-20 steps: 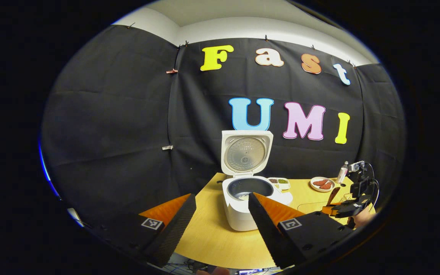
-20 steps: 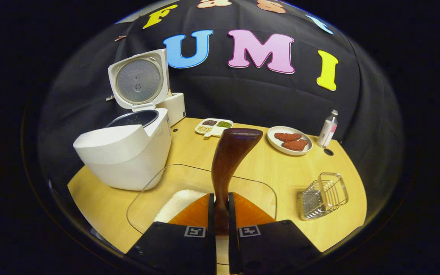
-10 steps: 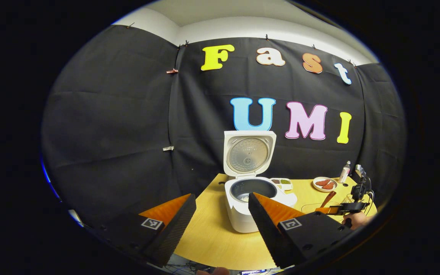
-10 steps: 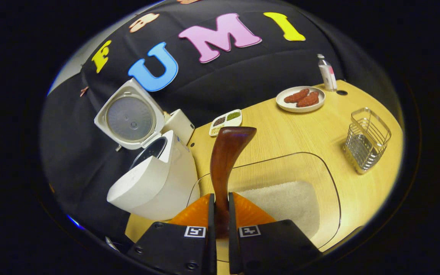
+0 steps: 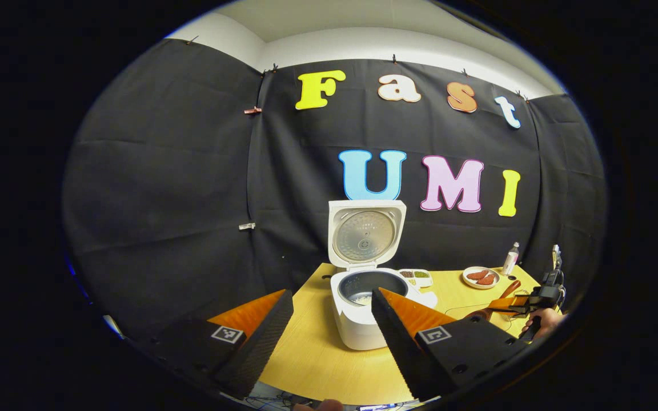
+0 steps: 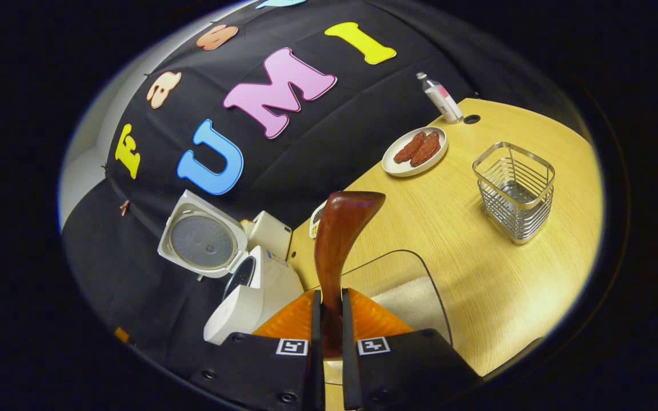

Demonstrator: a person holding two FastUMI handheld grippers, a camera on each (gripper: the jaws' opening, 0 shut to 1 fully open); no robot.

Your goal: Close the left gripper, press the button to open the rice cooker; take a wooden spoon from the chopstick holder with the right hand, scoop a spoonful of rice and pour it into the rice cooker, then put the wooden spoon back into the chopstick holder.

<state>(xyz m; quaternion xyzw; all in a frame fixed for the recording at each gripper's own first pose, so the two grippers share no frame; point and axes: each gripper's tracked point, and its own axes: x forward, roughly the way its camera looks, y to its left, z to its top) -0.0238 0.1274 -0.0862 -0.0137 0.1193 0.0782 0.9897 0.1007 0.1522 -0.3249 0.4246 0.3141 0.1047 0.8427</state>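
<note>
- right claw (image 6: 329, 319): fingers pinched tight on the handle of the wooden spoon (image 6: 337, 240), bowl end pointing away from the camera. no grains can be made out on the bowl from this angle.
- since a second ago the right gripper view has rolled hard; the table (image 6: 477, 257) now slopes steeply across it. the wrist has twisted while the hold on the spoon stayed the same.
- clear tray of rice (image 6: 409, 297) sits just under the claw; less of it is in view than half a second ago.
- rice cooker (image 5: 366, 297) stands lid up, a little rice in the pot. button step is done.
- chopstick holder (image 6: 514, 191) stands well apart to the right, empty.
- left claw (image 5: 329, 337): spread wide, holding nothing, parked short of the cooker, barely shifted.
- in the left gripper view the right claw (image 5: 514, 305) sits lower and farther right than before.
- judgement: the spoon looks to be angling for a scoop or the return.
</note>
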